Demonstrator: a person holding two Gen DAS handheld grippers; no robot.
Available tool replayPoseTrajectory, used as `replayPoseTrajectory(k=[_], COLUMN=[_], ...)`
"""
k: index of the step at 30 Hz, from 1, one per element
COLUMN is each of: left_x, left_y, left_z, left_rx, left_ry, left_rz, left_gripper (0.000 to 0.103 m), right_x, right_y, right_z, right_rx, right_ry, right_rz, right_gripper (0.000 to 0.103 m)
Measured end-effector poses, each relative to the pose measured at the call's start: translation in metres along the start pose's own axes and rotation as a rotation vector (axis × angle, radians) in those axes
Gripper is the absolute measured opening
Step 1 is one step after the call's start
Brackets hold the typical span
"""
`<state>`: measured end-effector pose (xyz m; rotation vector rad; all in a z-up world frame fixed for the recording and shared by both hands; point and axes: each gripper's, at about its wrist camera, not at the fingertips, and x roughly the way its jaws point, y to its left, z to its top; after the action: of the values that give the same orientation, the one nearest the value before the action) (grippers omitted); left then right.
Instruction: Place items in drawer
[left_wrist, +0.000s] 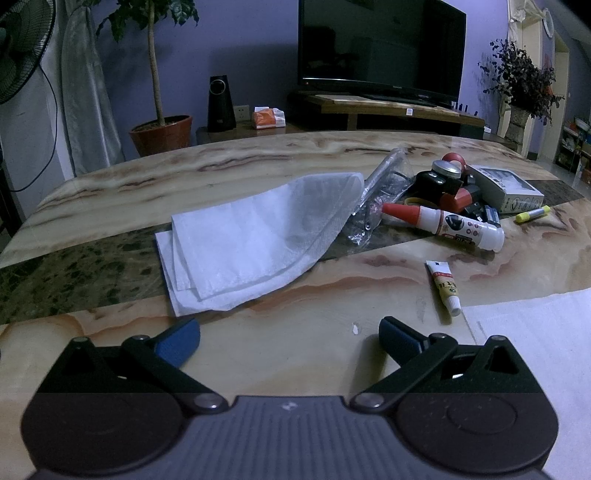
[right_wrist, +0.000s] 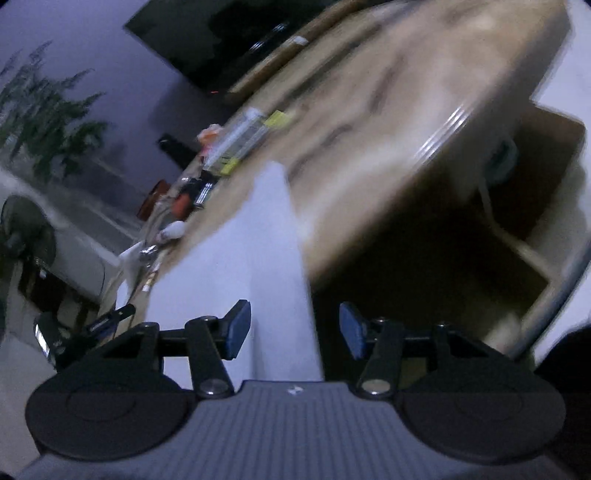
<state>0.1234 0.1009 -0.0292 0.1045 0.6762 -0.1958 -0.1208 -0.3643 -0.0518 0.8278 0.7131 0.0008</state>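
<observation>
Both hand-held grippers stood with their jaws apart and nothing between them, the left hand-held gripper (left_wrist: 290, 338) low over the counter (left_wrist: 110, 199) and the right hand-held gripper (right_wrist: 293, 330) tilted beside the open drawer (right_wrist: 535, 236). Nearest lay a small tube (left_wrist: 445, 286), light and soft, probably best pinched across its middle. Farther lay the glue bottle (left_wrist: 448, 221), stiff, smooth and likely to roll, so its body seemed the place to hold.

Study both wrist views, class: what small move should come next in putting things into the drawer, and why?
Probably the left gripper should ease forward and to its right toward the small tube. Its jaws stand open and empty, and the tube lies alone on the table, nearest of the loose things. The right gripper is also open and empty, its view blurred, beside what looks like the open drawer.
</observation>
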Motion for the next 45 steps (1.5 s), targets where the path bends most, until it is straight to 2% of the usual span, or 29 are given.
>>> replayPoseTrajectory(k=[7,9,10,11,14,17,25,28,29,32,35,41,45], left_x=[0.0,0.0,0.0,0.0,0.0,0.0,0.0,0.0,0.0,0.0,0.0,0.0,0.0], left_y=[0.0,0.0,0.0,0.0,0.0,0.0,0.0,0.0,0.0,0.0,0.0,0.0,0.0], left_z=[0.0,0.0,0.0,0.0,0.0,0.0,0.0,0.0,0.0,0.0,0.0,0.0,0.0], left_rx=[0.0,0.0,0.0,0.0,0.0,0.0,0.0,0.0,0.0,0.0,0.0,0.0,0.0], left_ry=[0.0,0.0,0.0,0.0,0.0,0.0,0.0,0.0,0.0,0.0,0.0,0.0,0.0], left_rz=[0.0,0.0,0.0,0.0,0.0,0.0,0.0,0.0,0.0,0.0,0.0,0.0,0.0], left_gripper=[0.103,0.103,0.103,0.103,0.103,0.103,0.103,0.103,0.103,0.103,0.103,0.103,0.103], right_x=[0.004,0.006,0.007,0.008,0.006,0.004,0.023,0.028,0.029,0.041,0.053,0.063,0.064], right_y=[-0.017,-0.017,-0.016,-0.014,-0.005,0.018,0.1,0.124,0.131,0.148,0.156,0.167,0.169], right_z=[-0.015,-0.018,-0.018,-0.017,-0.014,-0.004,0.059,0.063,0.062,0.03,-0.002,-0.022,-0.041], right_rx=[0.126,0.158,0.162,0.156,0.108,-0.019,-0.429,-0.587,-0.636,-0.827,-0.974,-1.004,-1.02], right_ry=[0.007,0.005,0.006,0.007,-0.004,-0.041,-0.135,-0.154,-0.158,-0.129,-0.059,0.019,0.054], right_rz=[0.109,0.145,0.152,0.157,0.151,0.129,0.023,0.03,0.039,0.052,0.073,0.164,0.182], right_gripper=[0.054,0.03,0.004,0.002,0.002,0.002,0.002,0.002,0.002,0.002,0.002,0.002,0.002])
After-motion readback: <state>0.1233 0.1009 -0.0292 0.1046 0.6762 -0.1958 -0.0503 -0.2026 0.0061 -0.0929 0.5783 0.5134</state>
